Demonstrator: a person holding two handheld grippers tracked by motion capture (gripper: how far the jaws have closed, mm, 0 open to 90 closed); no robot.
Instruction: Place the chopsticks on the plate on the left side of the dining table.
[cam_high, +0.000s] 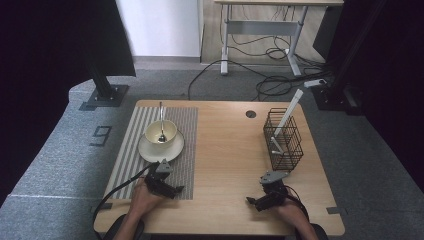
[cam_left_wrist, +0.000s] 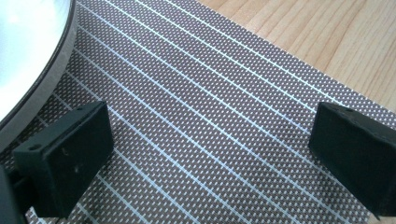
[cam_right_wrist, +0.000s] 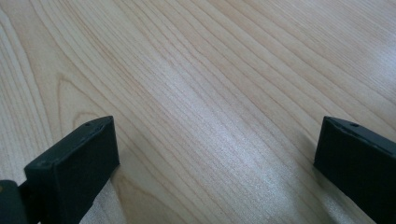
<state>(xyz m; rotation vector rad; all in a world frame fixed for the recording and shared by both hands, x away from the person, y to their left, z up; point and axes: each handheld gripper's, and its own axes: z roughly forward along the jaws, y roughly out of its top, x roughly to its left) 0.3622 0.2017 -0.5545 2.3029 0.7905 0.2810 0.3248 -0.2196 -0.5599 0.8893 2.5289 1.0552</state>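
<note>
1. Bench (cam_high: 225, 150): pale wood with a cable hole at the far edge. It carries all that we list below.

2. Mat (cam_high: 150, 150): striped, laid on the bench's left half, as a place setting, we judge.

3. Plate (cam_high: 150, 151): white, on the mat, under the bowl to catch drips.

4. Bowl (cam_high: 161, 132): cream, centred on the plate. A spoon (cam_high: 161, 122) stands in it, handle leaning over the far rim, so it is easy to take from above.

5. Basket (cam_high: 283, 139): black wire, upright at the right. A white utensil (cam_high: 287, 114) leans out of its far corner; it is too small to name.

6. Left gripper (cam_high: 165, 184): low over the mat's near end, just short of the plate. Its fingers (cam_left_wrist: 70, 158) stand wide apart, nothing between them; the plate rim (cam_left_wrist: 46, 79) shows beside one. We judge it poised to start on the setting.

7. Right gripper (cam_high: 265, 197): over bare bench, near the basket. Its fingers (cam_right_wrist: 74, 168) are spread wide and empty, at rest.
</note>
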